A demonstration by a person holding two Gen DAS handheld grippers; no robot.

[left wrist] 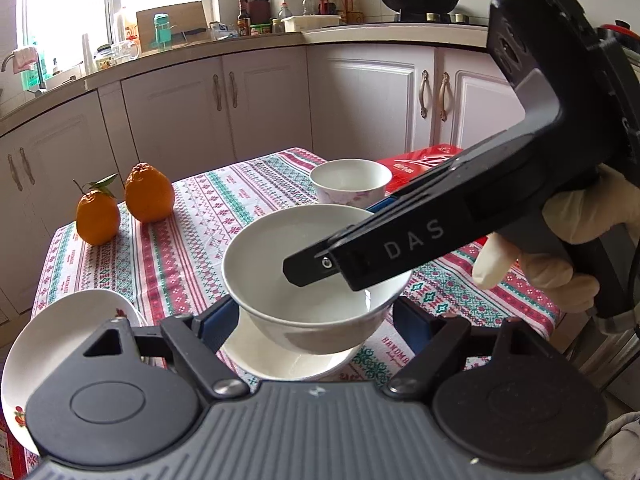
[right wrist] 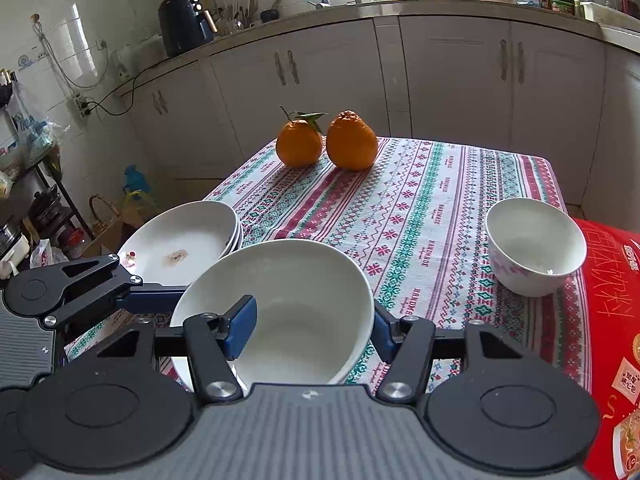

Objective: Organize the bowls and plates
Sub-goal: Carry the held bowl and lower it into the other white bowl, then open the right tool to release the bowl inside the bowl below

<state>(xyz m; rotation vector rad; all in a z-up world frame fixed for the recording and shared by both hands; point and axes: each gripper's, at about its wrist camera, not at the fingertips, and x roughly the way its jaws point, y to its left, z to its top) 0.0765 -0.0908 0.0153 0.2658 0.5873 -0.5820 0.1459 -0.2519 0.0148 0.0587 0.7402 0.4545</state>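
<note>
At the table's left edge we note a stack of plates (right wrist: pixel 184 248). Right of it, the large bowl (right wrist: pixel 296 304) is lifted over a saucer (left wrist: pixel 288 364), gripped across its sides by our left gripper (left wrist: pixel 316 316) and on its rim by our right gripper (right wrist: pixel 312 330). A small bowl (right wrist: pixel 534 246) sits near the right edge.

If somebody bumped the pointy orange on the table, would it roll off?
Probably not far. The taller orange has a knobbly neck and a broad base, so it would likely wobble or tip rather than roll straight. The patterned tablecloth should slow it too. It stands close to the table's far edge, though, so a hard push could send it over.
</note>
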